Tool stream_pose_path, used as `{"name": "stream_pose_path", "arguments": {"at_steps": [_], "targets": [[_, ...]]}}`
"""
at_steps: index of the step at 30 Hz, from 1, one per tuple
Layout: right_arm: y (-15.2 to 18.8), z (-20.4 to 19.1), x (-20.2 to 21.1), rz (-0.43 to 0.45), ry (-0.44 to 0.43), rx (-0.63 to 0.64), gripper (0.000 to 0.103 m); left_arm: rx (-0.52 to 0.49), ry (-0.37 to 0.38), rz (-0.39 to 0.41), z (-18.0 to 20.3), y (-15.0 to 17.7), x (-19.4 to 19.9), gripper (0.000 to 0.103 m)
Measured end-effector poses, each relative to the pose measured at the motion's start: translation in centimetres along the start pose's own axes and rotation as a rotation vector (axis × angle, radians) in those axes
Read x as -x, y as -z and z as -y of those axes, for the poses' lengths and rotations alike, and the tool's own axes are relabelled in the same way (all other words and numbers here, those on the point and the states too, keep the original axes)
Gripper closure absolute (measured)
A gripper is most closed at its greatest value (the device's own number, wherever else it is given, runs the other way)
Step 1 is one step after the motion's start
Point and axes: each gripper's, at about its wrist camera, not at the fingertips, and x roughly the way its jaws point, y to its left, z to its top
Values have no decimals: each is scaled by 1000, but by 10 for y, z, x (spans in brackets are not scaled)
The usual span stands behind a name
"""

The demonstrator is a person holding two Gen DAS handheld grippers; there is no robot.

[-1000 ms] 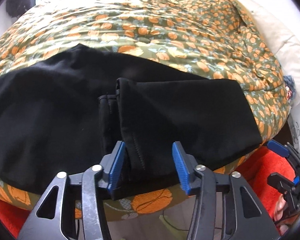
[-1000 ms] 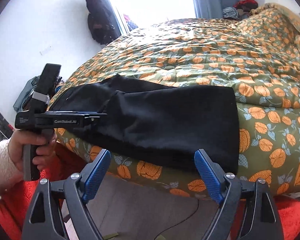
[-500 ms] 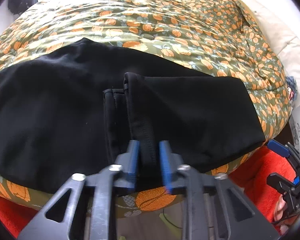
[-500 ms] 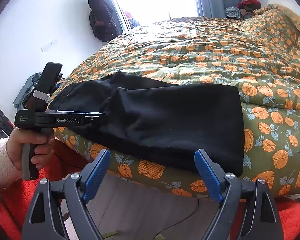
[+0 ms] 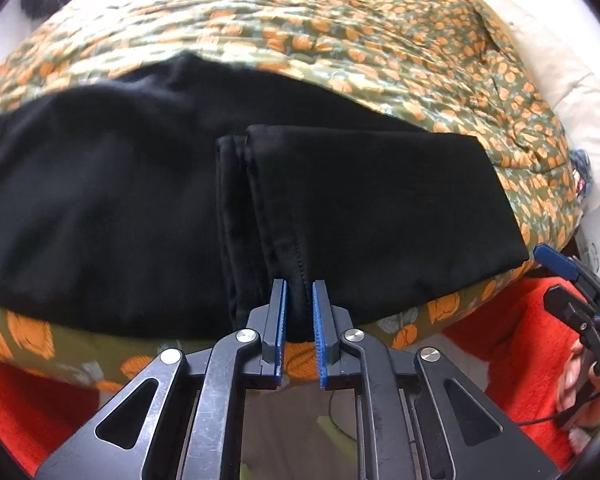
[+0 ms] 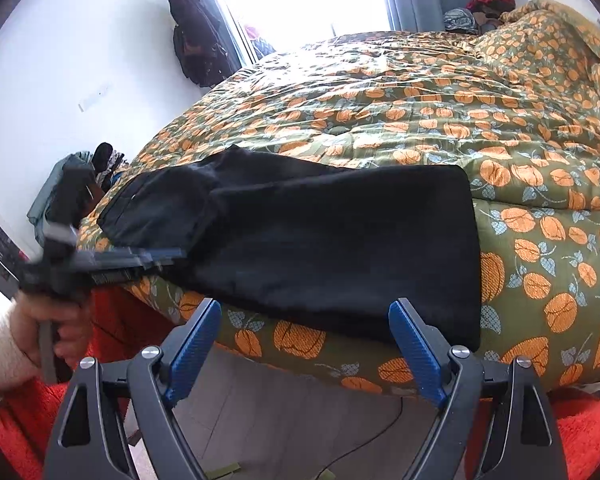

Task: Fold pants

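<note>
Left tool (image 5: 299, 320) had gone from spread wide around the hem a second earlier to clamped on it, its blue pads now pinching the stitched edge of the folded trouser leg at the near side of the bed (image 5: 380, 40). That change suggested the grip for the next fold was secured, so the leg end could probably be lifted and carried across the rest of the garment. The pants (image 5: 140, 200) lay flat on the orange-and-green bedspread along its near edge, already doubled once, with the hems stacked over the wider upper part. Right tool (image 6: 304, 344) had not shifted in that time: its pads stood wide apart with nothing between them, hovering off the bed edge just short of the cloth. The left wrist view showed the pinch itself and the stitching of the hem, which the right wrist view did not, since there the left tool (image 6: 112, 264) appeared only as a blurred shape from the side with a hand (image 6: 48, 332) on its handle. The right wrist view in turn showed the folded end of the pants (image 6: 340, 248) and the window beyond.
</note>
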Motion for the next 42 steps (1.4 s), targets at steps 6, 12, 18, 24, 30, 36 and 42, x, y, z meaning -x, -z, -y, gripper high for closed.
{"name": "stream_pose_path", "arguments": {"at_steps": [6,12,18,24,30,36,42], "targets": [[1,1,2,5,-1,-6,18,70,71,117,-9,-17,31,33],[-1,2,0,2,-5,-16,18,65,7,-81,-15,-43,-22,36],[-2,8,16,76,23,-25,18,-41,-19,-27,11,-54,-18,92],[-23,61,39,186,2,-219,18,-26,-6,13,-8,-68,-7,92],[-40,106,-32,-26,-313,-422,19,-71,-67,-15,-8,-50,-30,77],[-66,117,-43,-97,-219,-416,46,-50,-66,0,-12,-46,-25,57],[-91,148,-89,-168,14,-405,33,-34,-55,11,-9,-45,-26,45]]}}
